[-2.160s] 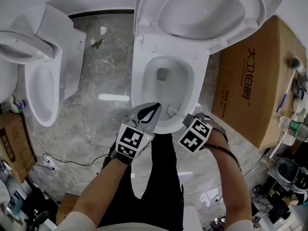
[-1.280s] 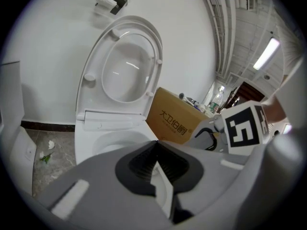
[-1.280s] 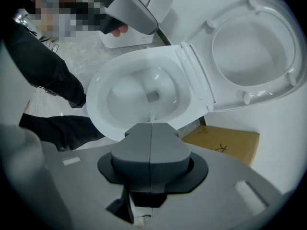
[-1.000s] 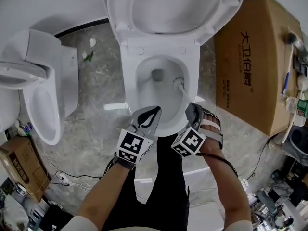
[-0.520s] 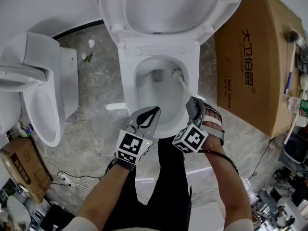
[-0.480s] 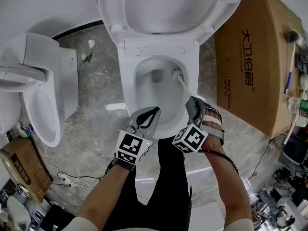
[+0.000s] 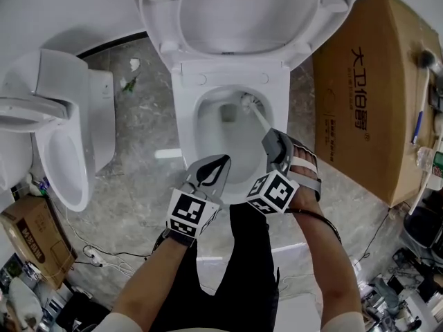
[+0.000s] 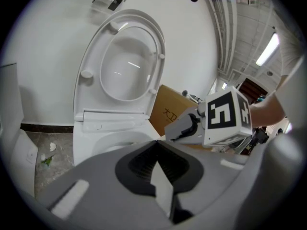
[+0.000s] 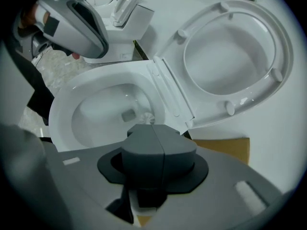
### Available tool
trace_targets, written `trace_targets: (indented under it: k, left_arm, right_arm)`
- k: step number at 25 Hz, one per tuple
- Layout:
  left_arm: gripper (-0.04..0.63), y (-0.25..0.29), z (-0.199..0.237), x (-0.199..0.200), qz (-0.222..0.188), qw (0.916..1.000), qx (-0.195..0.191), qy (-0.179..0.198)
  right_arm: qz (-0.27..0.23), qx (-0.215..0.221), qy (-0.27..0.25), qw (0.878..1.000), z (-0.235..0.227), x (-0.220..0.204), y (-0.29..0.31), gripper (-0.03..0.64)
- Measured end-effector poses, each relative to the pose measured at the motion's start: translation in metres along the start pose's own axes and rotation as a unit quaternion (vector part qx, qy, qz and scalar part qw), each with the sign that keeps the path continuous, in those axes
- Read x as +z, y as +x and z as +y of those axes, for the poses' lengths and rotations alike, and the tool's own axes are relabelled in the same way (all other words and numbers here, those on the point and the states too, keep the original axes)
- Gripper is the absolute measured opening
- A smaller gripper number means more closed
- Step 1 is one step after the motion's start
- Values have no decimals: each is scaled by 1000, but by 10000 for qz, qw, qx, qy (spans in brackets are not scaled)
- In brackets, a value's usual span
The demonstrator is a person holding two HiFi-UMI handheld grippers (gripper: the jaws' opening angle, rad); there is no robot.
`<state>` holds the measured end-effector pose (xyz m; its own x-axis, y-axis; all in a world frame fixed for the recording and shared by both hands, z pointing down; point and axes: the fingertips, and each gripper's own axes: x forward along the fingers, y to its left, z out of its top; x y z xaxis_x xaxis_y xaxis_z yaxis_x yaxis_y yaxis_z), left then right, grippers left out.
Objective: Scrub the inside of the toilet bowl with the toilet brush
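- Head view: white toilet bowl [image 7: 205,135] at centre frame. Seat/lid [image 7: 242,12] is tipped up at the back.
- R gripper [image 7: 273,142]: jaws clamped fully on the handle of the toilet brush [image 7: 260,121]. R gripper view shows the 2 pads pressed together, w/ a bit of white handle showing beneath them.
- Brush runs from the jaws fwd and down into the bowl. Bristle head sits at the back-right inner wall, just under the rim and right of the drain opening [image 7: 228,113]. Head looks to be against the wall, but contact can't be confirmed.
- L gripper [image 7: 224,160]: jaws closed, tips meeting, nothing between them. Seen from above it hangs over the bowl's front rim, left of the R gripper and apart from the brush.
- Marker cubes on both grippers face the head cam.
- Cardboard box [image 7: 367,95] w/ printed characters stands just right of the toilet.
- 2nd toilet [image 7: 62,137] at left, well apart, across grey marbled floor [image 7: 145,123].
- White scrap [image 7: 133,64] + green bit [image 7: 127,84] lie on the floor between the 2 toilets, near the wall.
- Person's legs [image 7: 242,254] in dark trousers are at the bowl's front edge.
- Cables + misc clutter at the frame edges, too small to ID.
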<state>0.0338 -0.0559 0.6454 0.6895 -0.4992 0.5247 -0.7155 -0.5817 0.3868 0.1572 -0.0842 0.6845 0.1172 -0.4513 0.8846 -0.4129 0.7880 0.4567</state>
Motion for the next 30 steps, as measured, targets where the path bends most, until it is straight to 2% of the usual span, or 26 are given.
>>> trace_targets:
  k: [4,7,11,16,20,24,27,30]
  left_arm:
    - [6,-2,8,3,2,9999,103,-39]
    - [6,-3,11,3,32,9998,155,-83]
    - [6,-6,16,5,21,9997,220,-95]
    - [6,-10,25,3,0,9994,322,-97]
    - [6,-11,24,3,-6,9994,339,-92]
    - [6,-12,23,2,-16,9994,345,-81]
    - [6,-14,20,3,-25,9994,332,-86]
    - [6,-16,18,3,-37,9994,320,-81]
  right_arm:
    - [-224,151,216,9994,-3,16,5,167]
    - [-453,398,693,9958,-3,26,9,167]
    - [-887,627,1229,9865,1,43,14,166]
    - [-1324,926,1916,9681,3,66,13,166]
    - [-1486,1205,2341,9532,8,74,12,166]
    - [-1624,1410,2495,9442,17,79,13,166]
    - [-1585,1531,2566,9411,26,75,12,166]
    - [-1343,1612,2603,9425,44,52,5,166]
